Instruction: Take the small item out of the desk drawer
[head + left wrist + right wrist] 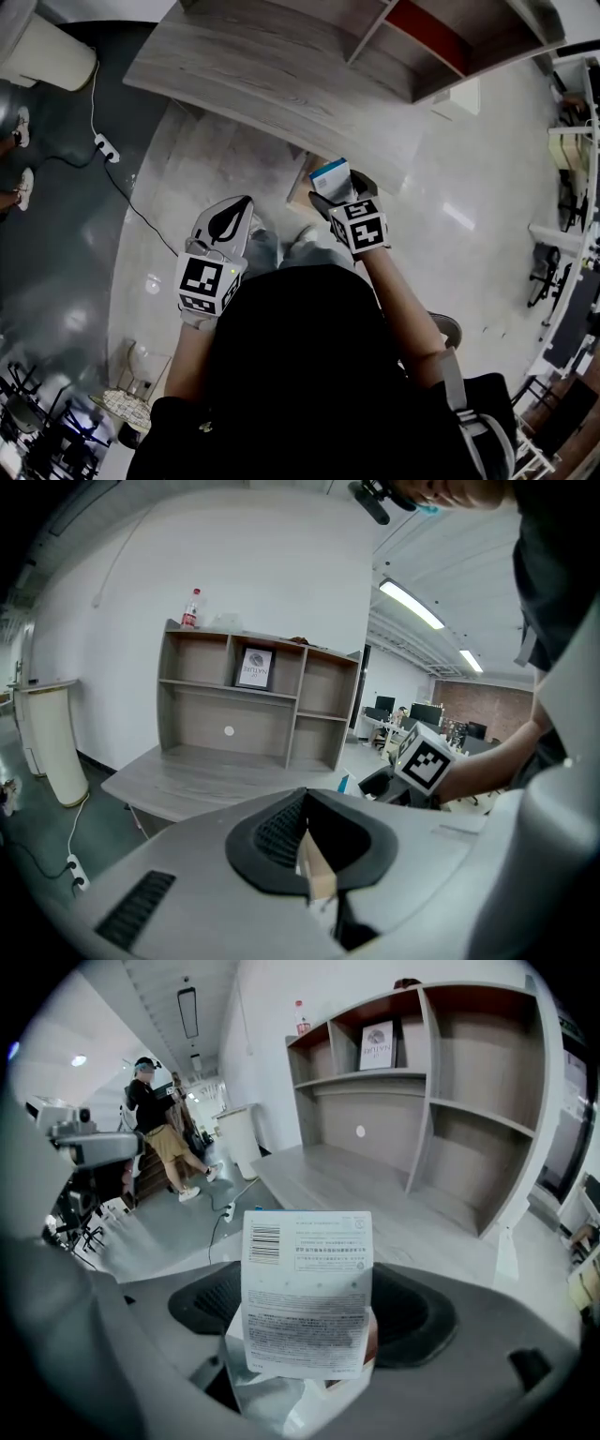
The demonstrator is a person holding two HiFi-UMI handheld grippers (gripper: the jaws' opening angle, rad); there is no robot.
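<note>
Small item [307,1293]: flat white packet with a barcode and fine print, blue along its top edge in the head view [330,176]; held upright in the air just in front of the worktop edge, clear of the drawer.
Right hand-held gripper [309,1340]: jaws clamped on the lower part of the packet, upper part standing free above them.
Left hand-held gripper [314,860]: jaws together, nothing gripped; low beside the right one, apart from it, touching nothing.
Drawer [298,187]: only a tan corner visible under the worktop edge, just behind the packet; looks pulled out, though hard to confirm.
Worktop [281,84]: bare grey wood, shelf unit [258,700] at its back.
Step in hand: judged as the lift-out, close to done, with the packet gripped and out of the drawer.
Next move: probably carrying the packet off and setting it down, perhaps on the worktop. Calls for a steady clamp, since so thin a packet could bend or slip, and leaves the left hand-held gripper free to push the drawer shut.
</note>
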